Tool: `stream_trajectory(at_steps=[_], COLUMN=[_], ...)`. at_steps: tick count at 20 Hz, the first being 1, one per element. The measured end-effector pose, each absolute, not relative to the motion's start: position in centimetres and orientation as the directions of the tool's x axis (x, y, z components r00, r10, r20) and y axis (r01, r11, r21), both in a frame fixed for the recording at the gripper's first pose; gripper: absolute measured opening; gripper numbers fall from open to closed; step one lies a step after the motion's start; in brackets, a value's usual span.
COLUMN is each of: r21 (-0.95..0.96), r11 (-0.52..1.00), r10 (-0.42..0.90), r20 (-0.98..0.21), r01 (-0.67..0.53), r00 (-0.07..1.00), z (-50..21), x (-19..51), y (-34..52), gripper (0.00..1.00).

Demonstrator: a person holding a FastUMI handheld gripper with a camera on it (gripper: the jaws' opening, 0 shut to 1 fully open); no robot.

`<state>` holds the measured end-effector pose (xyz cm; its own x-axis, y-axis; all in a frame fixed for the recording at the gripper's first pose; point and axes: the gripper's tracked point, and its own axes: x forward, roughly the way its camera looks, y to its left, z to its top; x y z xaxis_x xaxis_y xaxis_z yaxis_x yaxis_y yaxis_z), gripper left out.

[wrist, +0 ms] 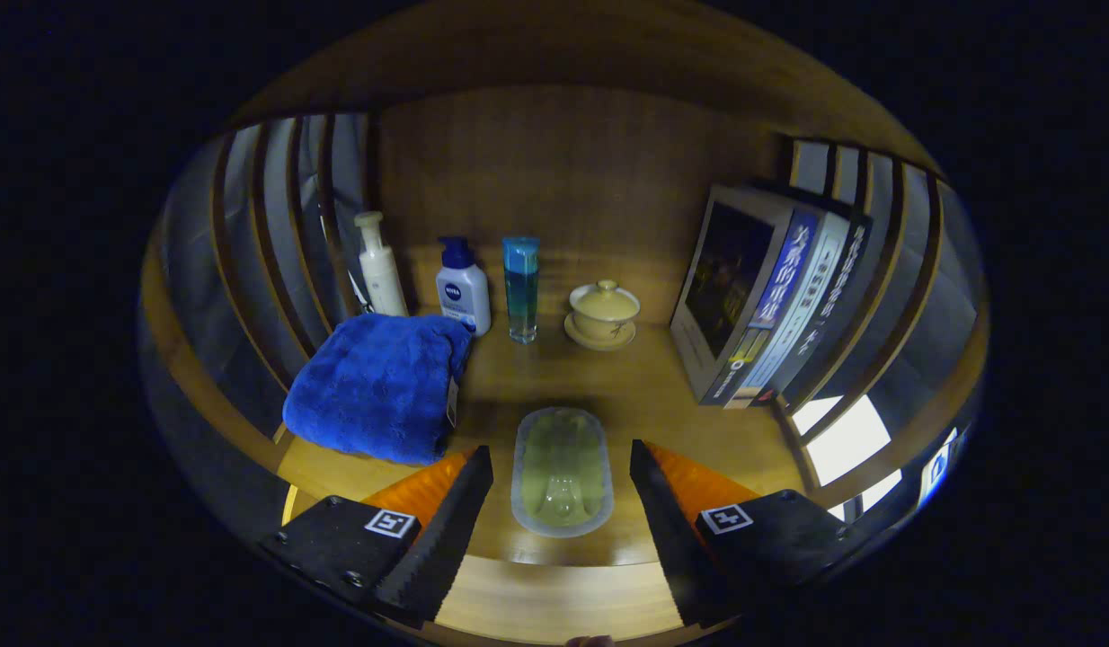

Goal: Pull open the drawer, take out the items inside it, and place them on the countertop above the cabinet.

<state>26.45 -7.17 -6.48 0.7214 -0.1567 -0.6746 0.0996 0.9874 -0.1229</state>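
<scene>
A pale green oval soap dish [562, 470] lies on the wooden countertop [608, 386], just ahead of and between my fingers. My gripper [562, 490] is open, its fingers standing wide on either side of the dish without touching it. Left of the dish rests a folded blue towel [375, 386]. At the back of the countertop stand a white pump bottle [380, 267], a white lotion bottle with a blue cap [463, 288], a tall blue bottle [522, 288] and a cream lidded cup on a saucer [602, 314].
Several books [770, 305] lean upright on the right side. Slatted wooden side walls [276, 234] close in the shelf left and right, and a wooden back panel [572, 171] stands behind the bottles. The shelf's front edge [554, 598] runs below my fingers.
</scene>
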Motion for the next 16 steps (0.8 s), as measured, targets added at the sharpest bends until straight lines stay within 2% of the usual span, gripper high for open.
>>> stream_trajectory(at_steps=[7,16], r21=[-0.13,-0.176], r11=[0.991,0.983], r10=[-0.062,0.008], r20=[-0.496,-0.243], r01=[-0.003,-0.053], r00=[0.866,0.97], z=[1.5,4.2], x=[20.0,8.9], y=[-2.3,3.8], gripper=[0.99,0.99])
